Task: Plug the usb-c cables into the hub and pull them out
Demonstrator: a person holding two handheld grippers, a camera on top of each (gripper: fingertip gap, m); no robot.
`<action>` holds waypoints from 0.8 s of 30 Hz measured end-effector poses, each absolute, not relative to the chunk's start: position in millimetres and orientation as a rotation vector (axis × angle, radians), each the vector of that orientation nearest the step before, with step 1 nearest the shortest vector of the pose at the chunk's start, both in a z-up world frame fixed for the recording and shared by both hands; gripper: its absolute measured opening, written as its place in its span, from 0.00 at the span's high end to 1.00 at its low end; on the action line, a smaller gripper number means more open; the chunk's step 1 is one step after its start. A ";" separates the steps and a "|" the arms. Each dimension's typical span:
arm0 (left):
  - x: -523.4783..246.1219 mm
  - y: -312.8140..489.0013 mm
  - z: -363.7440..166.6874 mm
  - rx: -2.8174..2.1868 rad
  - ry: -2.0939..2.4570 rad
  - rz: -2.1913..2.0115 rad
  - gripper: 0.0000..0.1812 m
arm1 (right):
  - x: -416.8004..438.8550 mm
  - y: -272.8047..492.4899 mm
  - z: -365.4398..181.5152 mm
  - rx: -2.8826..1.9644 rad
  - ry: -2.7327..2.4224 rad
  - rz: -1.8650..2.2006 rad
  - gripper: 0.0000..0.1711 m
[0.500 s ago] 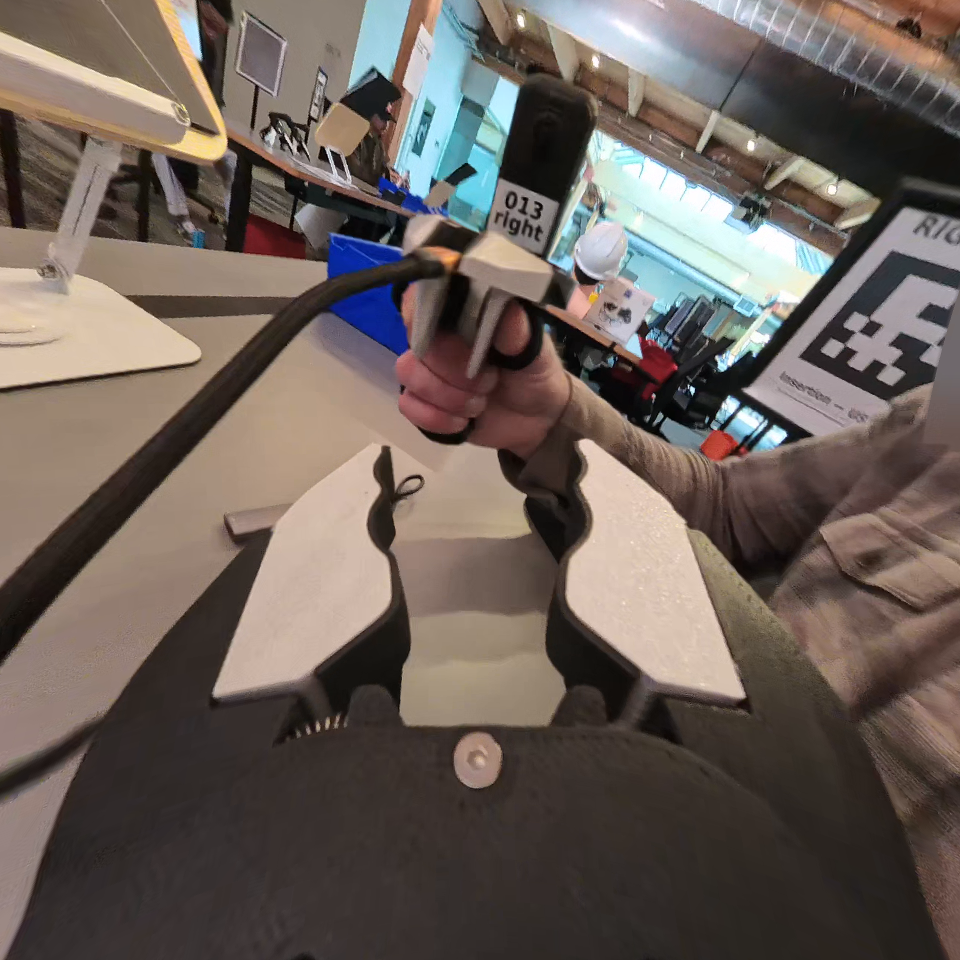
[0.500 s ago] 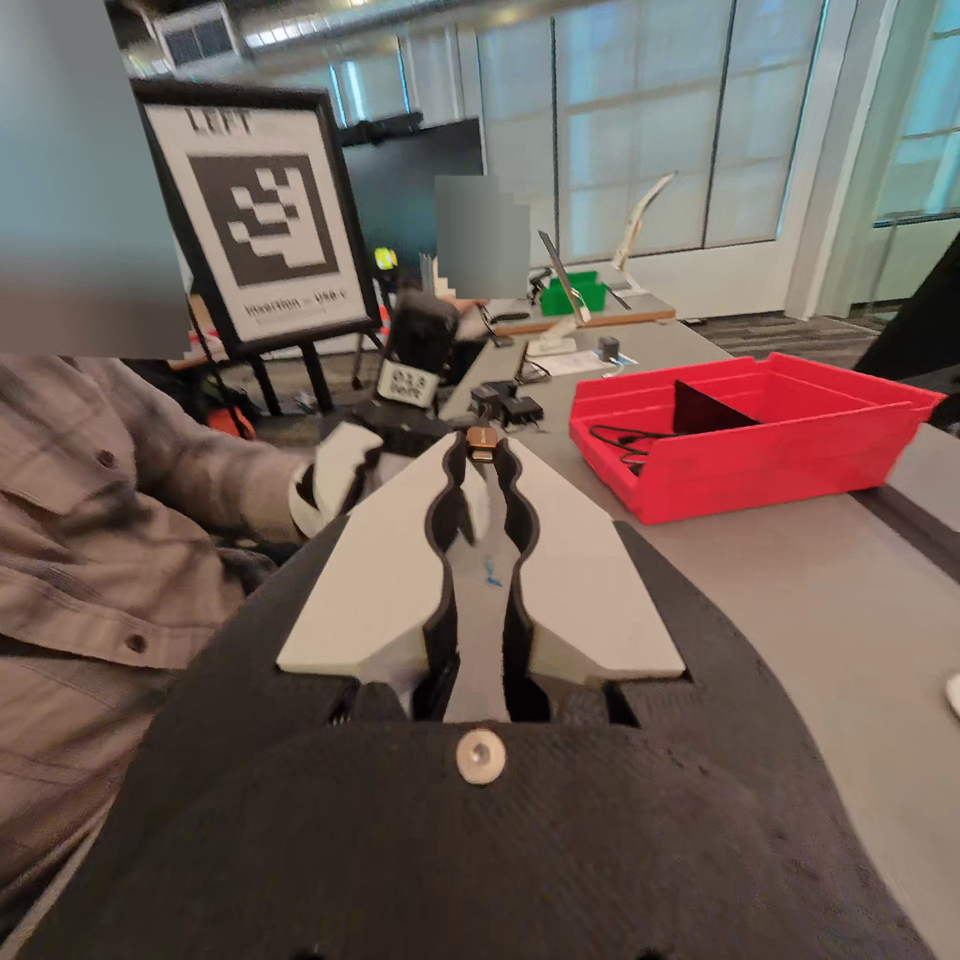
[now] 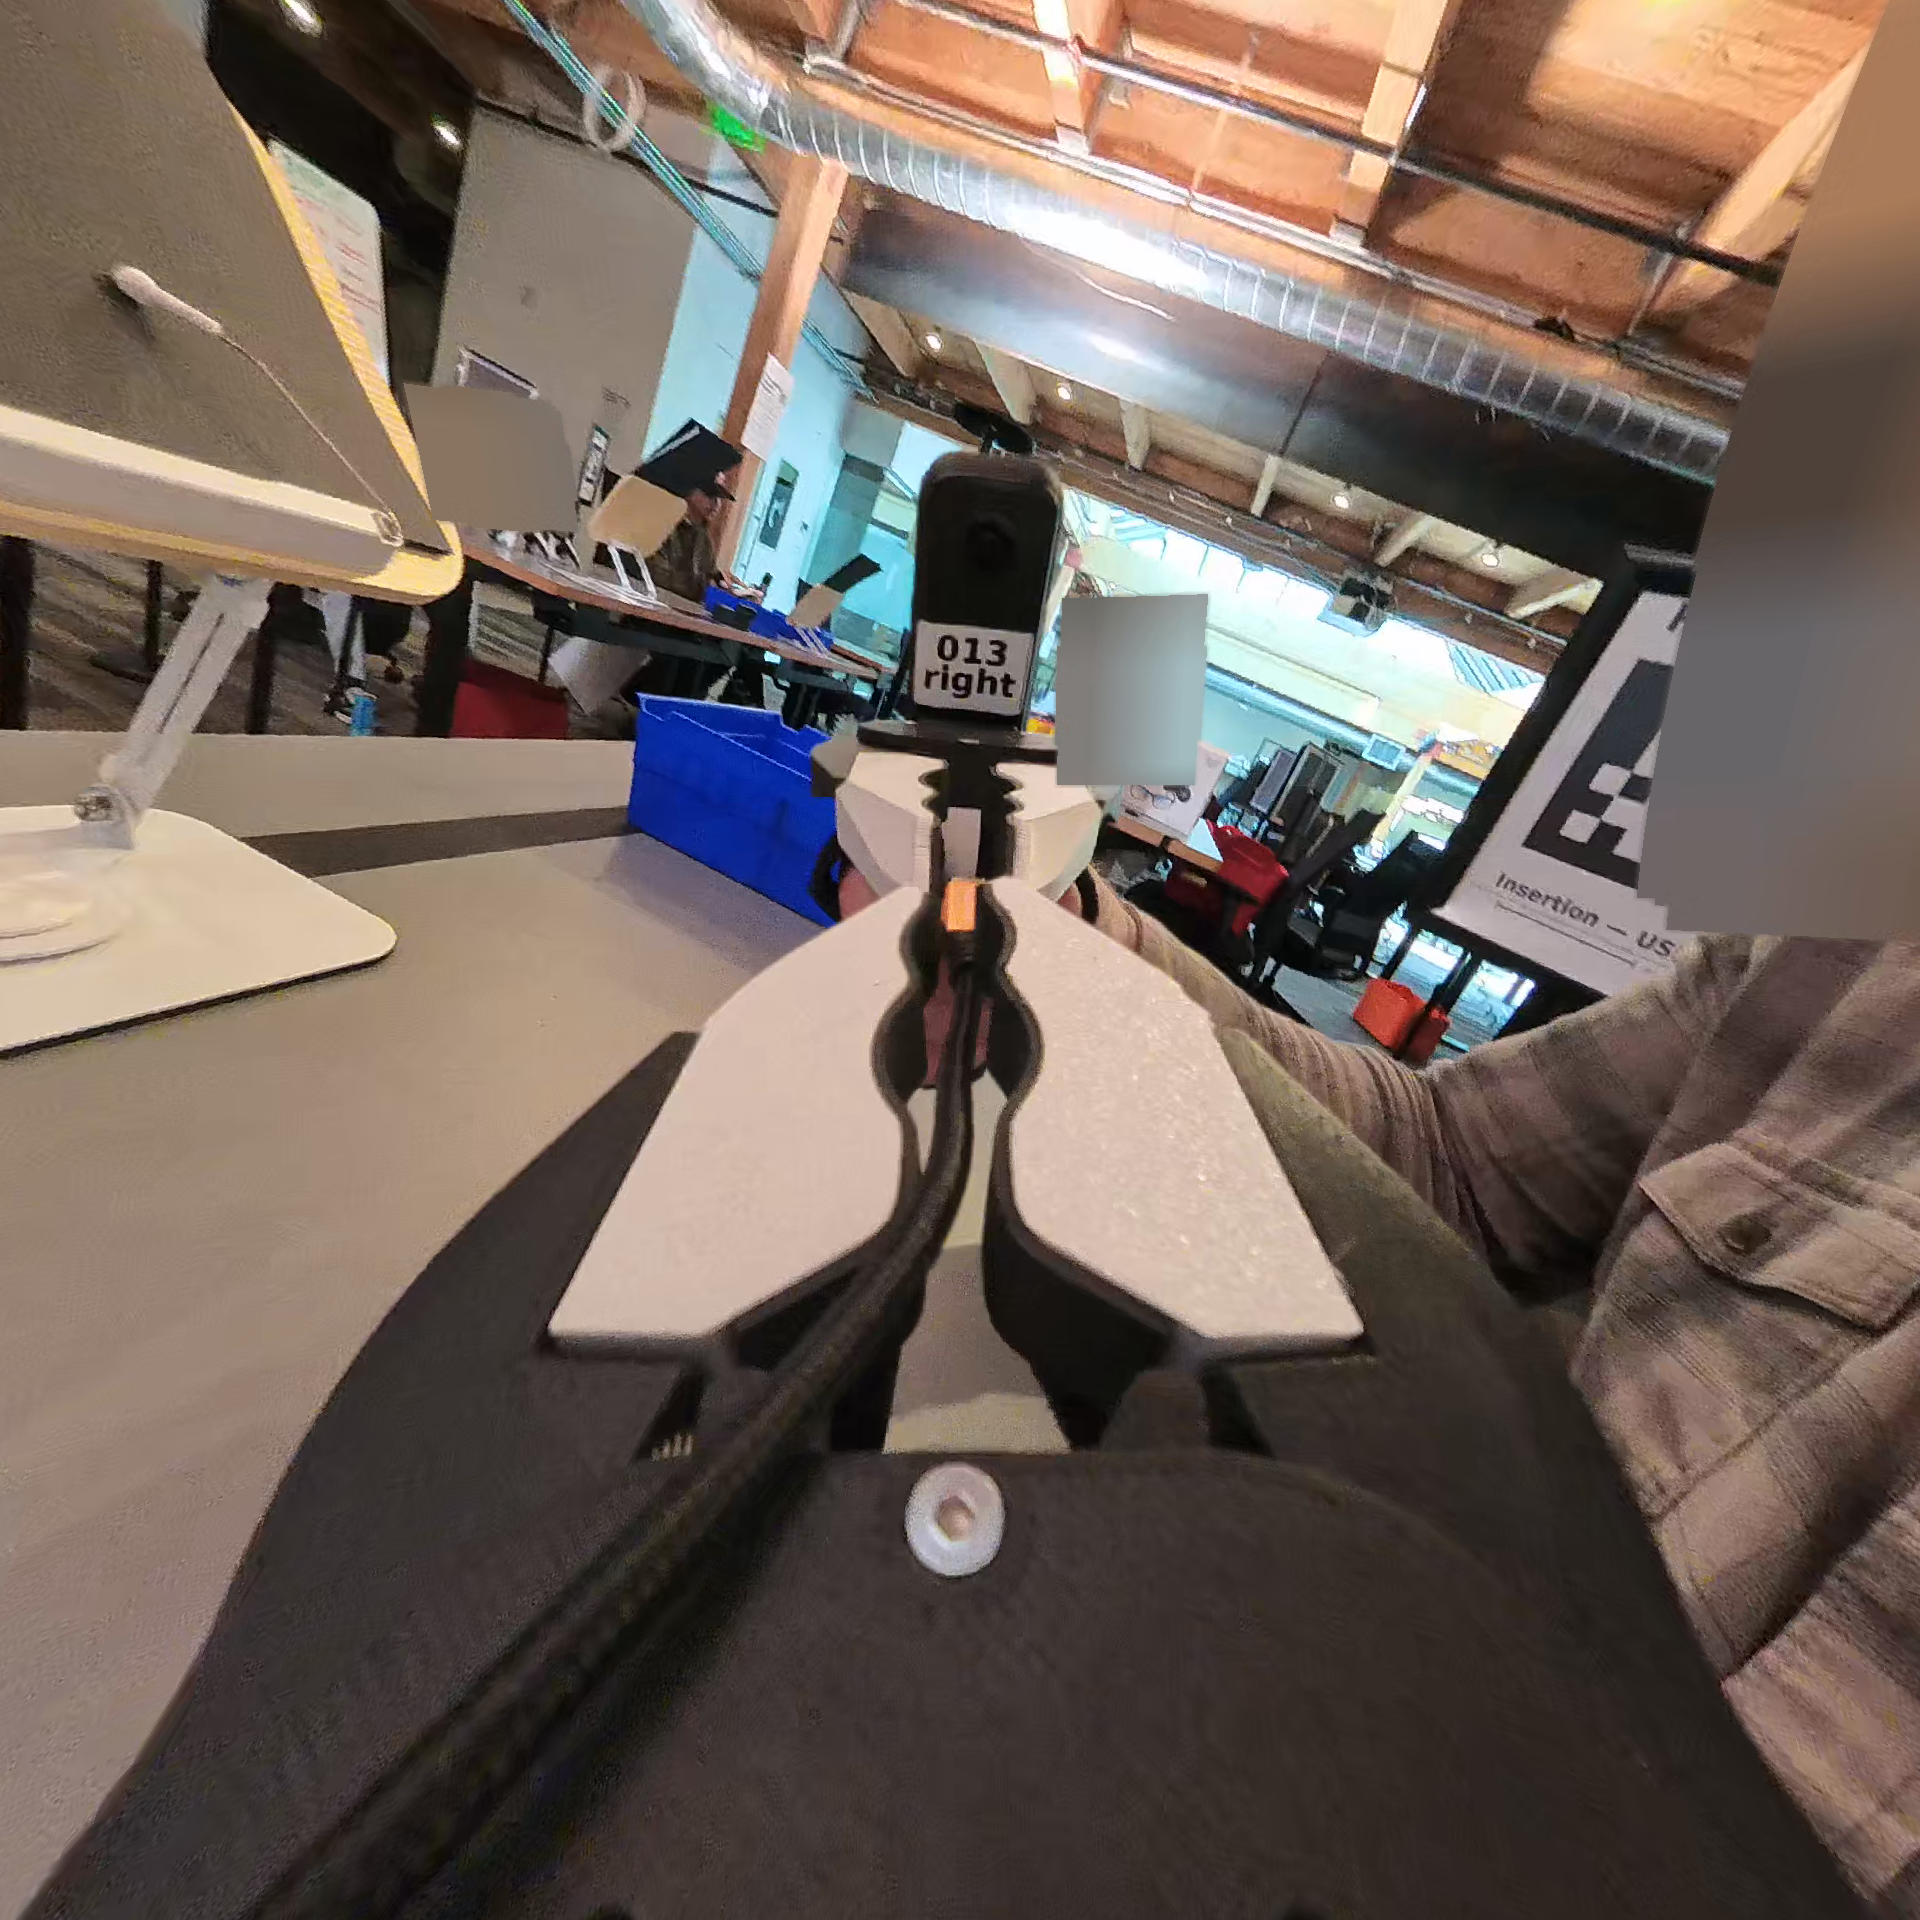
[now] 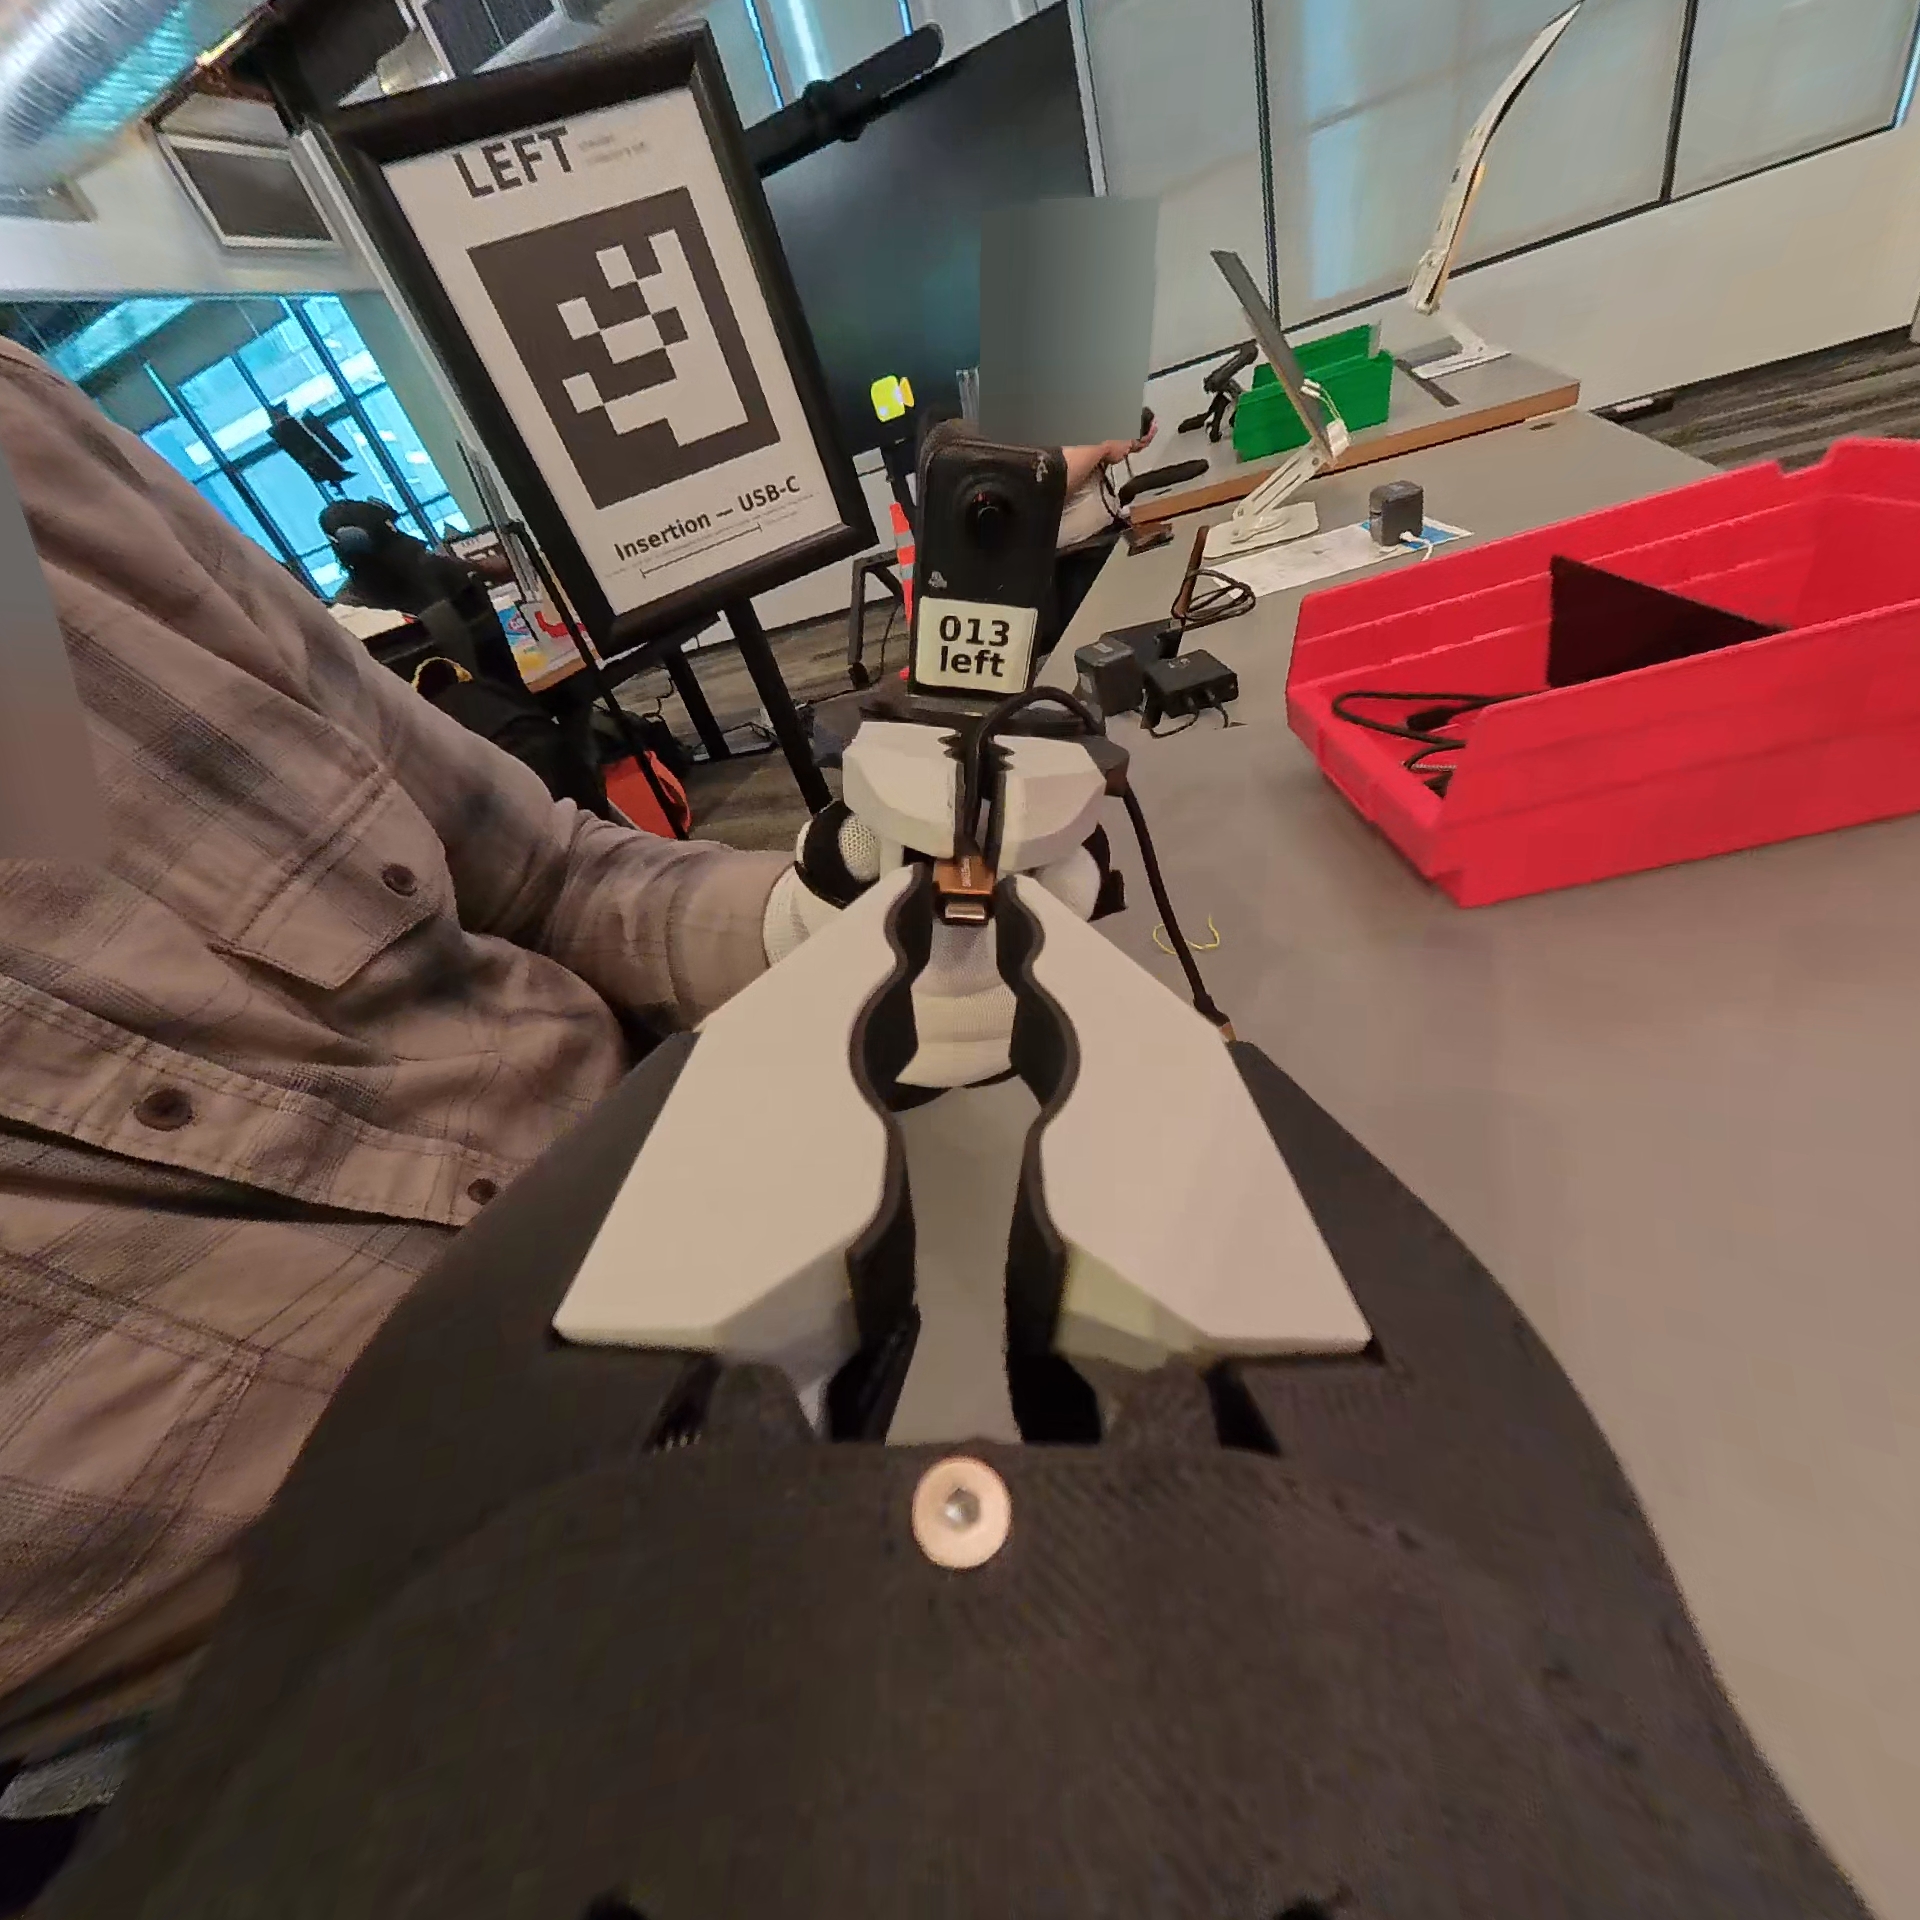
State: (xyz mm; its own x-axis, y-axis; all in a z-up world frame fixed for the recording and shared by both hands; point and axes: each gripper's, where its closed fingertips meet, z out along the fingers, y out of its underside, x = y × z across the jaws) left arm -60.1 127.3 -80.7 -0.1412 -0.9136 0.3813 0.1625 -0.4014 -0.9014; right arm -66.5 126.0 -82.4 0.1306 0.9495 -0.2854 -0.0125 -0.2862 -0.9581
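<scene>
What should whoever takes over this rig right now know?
Left gripper: shut on the braided USB-C cable just behind its orange connector.
Right gripper: its tips flank that connector's plug end; whether it grips is unclear.
The two grippers meet tip to tip above the grey table. The red bin holds black cables. No hub is in view.
Done: nothing visibly plugged in.
Left: find the hub, plug the cables in, pull them out.
</scene>
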 end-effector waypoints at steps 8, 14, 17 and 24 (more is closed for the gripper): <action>-56.0 121.9 -87.7 -1.320 1.024 -1.622 0.90 | -61.5 127.5 -82.7 -1.476 -0.939 1.344 0.95; -55.9 120.8 -91.2 -1.325 1.036 -1.610 0.94 | -63.0 124.4 -85.9 -1.491 -0.960 1.358 0.95; -55.4 119.8 -89.7 -1.323 1.026 -1.635 0.87 | -62.9 124.9 -88.2 -1.500 -0.967 1.343 0.95; -55.3 121.1 -96.9 -1.394 1.016 -1.636 0.87 | -61.8 128.0 -87.9 -1.500 -0.956 1.299 0.95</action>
State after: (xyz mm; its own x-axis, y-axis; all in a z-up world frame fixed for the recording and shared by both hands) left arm -55.3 121.1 -96.9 -0.1298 -0.9077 0.3991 0.0443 -0.4074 -0.9122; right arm -61.8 128.0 -87.9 0.1472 0.9462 -0.2882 -0.0056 -0.2906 -0.9568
